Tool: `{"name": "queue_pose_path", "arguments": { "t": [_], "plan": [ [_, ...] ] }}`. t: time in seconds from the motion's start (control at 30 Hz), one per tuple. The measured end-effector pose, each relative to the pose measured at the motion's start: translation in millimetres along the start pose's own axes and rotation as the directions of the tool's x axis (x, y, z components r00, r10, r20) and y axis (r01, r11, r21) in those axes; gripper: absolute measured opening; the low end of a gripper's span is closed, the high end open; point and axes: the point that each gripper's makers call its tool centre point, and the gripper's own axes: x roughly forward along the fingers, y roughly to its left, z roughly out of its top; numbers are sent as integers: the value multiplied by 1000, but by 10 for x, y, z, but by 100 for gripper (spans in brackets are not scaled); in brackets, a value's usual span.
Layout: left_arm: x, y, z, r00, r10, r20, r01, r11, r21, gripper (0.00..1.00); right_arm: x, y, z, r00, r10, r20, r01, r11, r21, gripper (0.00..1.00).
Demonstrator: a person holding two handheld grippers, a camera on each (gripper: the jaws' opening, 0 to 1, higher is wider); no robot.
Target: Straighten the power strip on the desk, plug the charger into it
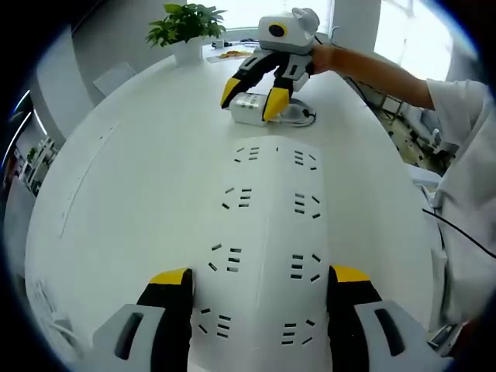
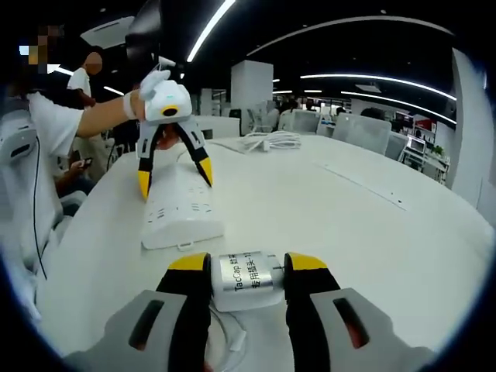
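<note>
- Lying flat on the white desk point(image 1: 139, 178): the strip point(image 1: 267, 240), white, long, with paired rows of sockets down its length.
- Straddling the strip's near end in the left gripper view: left tool point(image 1: 260, 291), jaws spread wide, one yellow-tipped jaw at each long edge; contact with the edges not clear.
- Seen from the right gripper view: same left tool point(image 2: 174, 180) hanging jaws-down over the strip's point(image 2: 180, 213) far end, tips apart on either side, gripped from above by a hand point(image 2: 139, 105).
- Pinching the charger point(image 2: 246, 280): right tool point(image 2: 246, 267), jaws closed against both sides of the white block, printed label facing up.
- Sitting on the desk point(image 2: 349, 225) just beyond the strip's near end in that view: the charger, close to the strip but apart from it, not plugged in.
- Showing in the left gripper view: right tool point(image 1: 252, 99) angled down over the charger point(image 1: 249, 109), just past the strip's far end, a cable point(image 1: 304, 116) trailing beside it.
- Standing at the desk's far edge: potted plant point(image 1: 186, 31).
- Lying farther back on the desk in the right gripper view: coiled white cable point(image 2: 267, 141).
- Standing at the desk edge: person in a white sleeve point(image 1: 457, 116).
</note>
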Motion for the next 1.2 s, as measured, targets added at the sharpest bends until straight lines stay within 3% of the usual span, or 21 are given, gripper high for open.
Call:
{"name": "queue_pose_path", "arguments": {
  "t": [0.33, 0.6, 0.87, 0.93, 1.03, 1.1, 1.13, 1.17, 1.2],
  "plan": [
    [3, 2, 0, 1000, 1, -2, -1, 1000, -2, 71, -63, 142, -19, 999, 49, 19, -49, 999, 7, 36],
    [4, 3, 1, 1000, 2, -6, -2, 1000, -4, 71, -109, 286, -32, 996, 94, -7, -94, 995, -36, 36],
    [6, 6, 4, 1000, 2, -6, -2, 1000, -3, 71, -120, 285, -43, 996, 89, -11, -90, 995, -32, 37],
    [7, 6, 4, 1000, 2, -6, -2, 1000, -3, 71, -126, 260, -49, 998, 66, -19, -66, 998, -7, 38],
    [8, 5, 5, 1000, 2, -9, -2, 1000, -2, 71, -206, 164, 15, 999, -45, -27, 46, 999, 7, 46],
    [9, 5, 7, 1000, 2, -12, -2, 1000, -1, 71, -310, 141, 176, 993, -120, 24, 119, 992, 33, 51],
    [10, 5, 8, 1000, 2, -12, -2, 1000, -1, 71, -380, 117, 247, 985, -167, 44, 165, 985, 40, 53],
    [10, 4, 8, 1000, 2, -12, -2, 1000, -1, 71, -478, 62, 311, 966, -253, 57, 249, 966, 66, 55],
    [10, 4, 8, 1000, 2, -12, -2, 1000, 0, 71, -567, -26, 320, 935, -351, 50, 343, 932, 118, 56]
  ]
}}
